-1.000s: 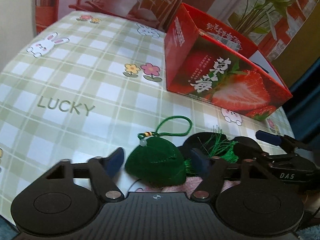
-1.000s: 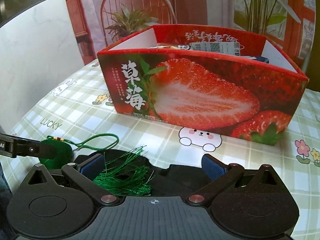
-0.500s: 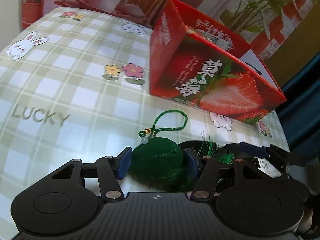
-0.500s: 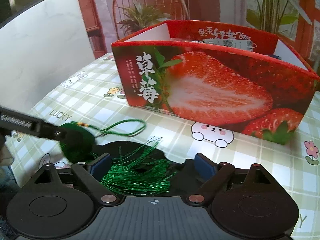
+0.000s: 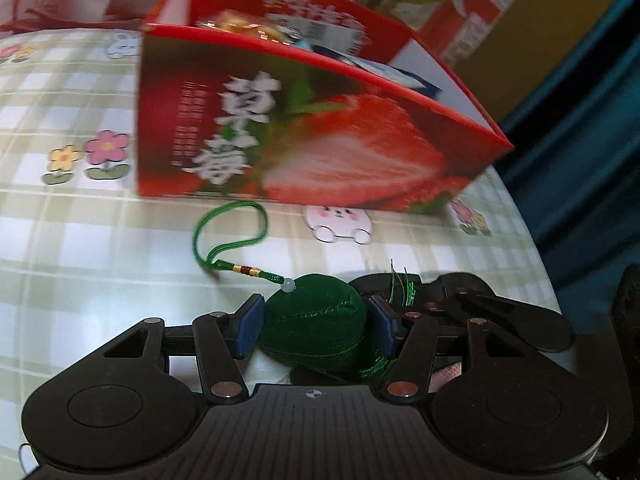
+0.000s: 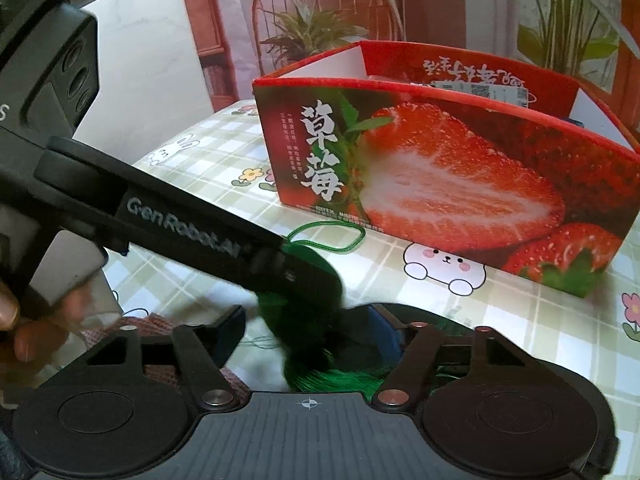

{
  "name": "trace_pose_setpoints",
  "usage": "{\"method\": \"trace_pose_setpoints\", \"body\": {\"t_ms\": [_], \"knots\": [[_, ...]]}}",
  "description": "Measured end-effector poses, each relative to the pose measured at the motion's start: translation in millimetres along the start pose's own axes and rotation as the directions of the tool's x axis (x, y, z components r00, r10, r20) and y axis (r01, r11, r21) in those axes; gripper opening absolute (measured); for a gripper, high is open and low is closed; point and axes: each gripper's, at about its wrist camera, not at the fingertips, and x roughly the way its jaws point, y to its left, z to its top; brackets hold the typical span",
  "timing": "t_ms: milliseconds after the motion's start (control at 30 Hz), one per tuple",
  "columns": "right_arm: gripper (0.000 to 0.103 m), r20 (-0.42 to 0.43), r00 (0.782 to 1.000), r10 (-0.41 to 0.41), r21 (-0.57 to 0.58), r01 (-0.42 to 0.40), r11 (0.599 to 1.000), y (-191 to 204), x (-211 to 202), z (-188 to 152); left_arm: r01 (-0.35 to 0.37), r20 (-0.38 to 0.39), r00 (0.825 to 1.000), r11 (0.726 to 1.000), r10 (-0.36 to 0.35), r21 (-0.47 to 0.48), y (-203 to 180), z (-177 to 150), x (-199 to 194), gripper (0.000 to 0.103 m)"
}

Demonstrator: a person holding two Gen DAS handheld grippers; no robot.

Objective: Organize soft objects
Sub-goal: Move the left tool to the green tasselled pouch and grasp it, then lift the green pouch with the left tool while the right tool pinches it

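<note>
My left gripper [image 5: 316, 326] is shut on a green velvet pouch [image 5: 316, 320] with a green cord loop [image 5: 228, 236] and a green tassel; it holds the pouch just above the table. In the right wrist view the left gripper's arm [image 6: 180, 232] crosses in front, with the pouch [image 6: 316, 280] at its tip and the tassel [image 6: 340, 378] hanging between my right fingers. My right gripper [image 6: 312, 332] is open around the tassel without pinching it. The red strawberry box [image 5: 304, 128] stands just beyond, open-topped, with several items inside; it also shows in the right wrist view [image 6: 440, 184].
The table has a green checked cloth [image 5: 80, 240] with bunny and flower prints. The table's right edge [image 5: 532, 232] curves past the box, with dark blue beyond. A chair and potted plants [image 6: 316, 36] stand behind the table.
My left gripper closed on the pouch, lifted it and moved it toward the box. The box looms larger in both views. The left gripper now crosses the right wrist view.
</note>
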Motion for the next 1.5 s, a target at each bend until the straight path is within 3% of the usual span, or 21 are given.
{"method": "trace_pose_setpoints", "body": {"t_ms": [133, 633, 867, 1200, 1500], "knots": [[0.042, -0.008, 1.000, 0.005, 0.013, -0.005, 1.000, -4.5, -1.0, -2.2, -0.003, 0.004, 1.000, 1.000, 0.003, 0.005, -2.3, -7.6, 3.4, 0.059], [0.038, -0.013, 0.999, 0.035, 0.034, -0.034, 0.999, -6.2, -3.3, -5.4, 0.011, 0.029, 1.000, 1.000, -0.010, -0.025, 8.7, -13.7, -7.8, 0.059], [0.037, 0.066, 0.997, 0.039, 0.021, -0.040, 0.999, -5.8, -18.6, 6.4, -0.002, 0.130, 0.992, 0.998, -0.006, 0.063, -10.3, 5.1, -38.3, 0.059], [0.037, 0.265, 0.964, 0.015, -0.108, 0.014, 0.994, -9.5, -68.1, 71.5, 0.015, 0.317, 0.946, 0.989, -0.062, 0.149, -43.6, 69.7, -95.1, 0.059], [0.037, 0.406, 0.914, 0.011, -0.207, 0.081, 0.975, -11.9, -88.6, 152.4, -0.019, 0.483, 0.873, 0.984, -0.070, 0.177, -62.4, 125.1, -137.4, 0.059]]}}
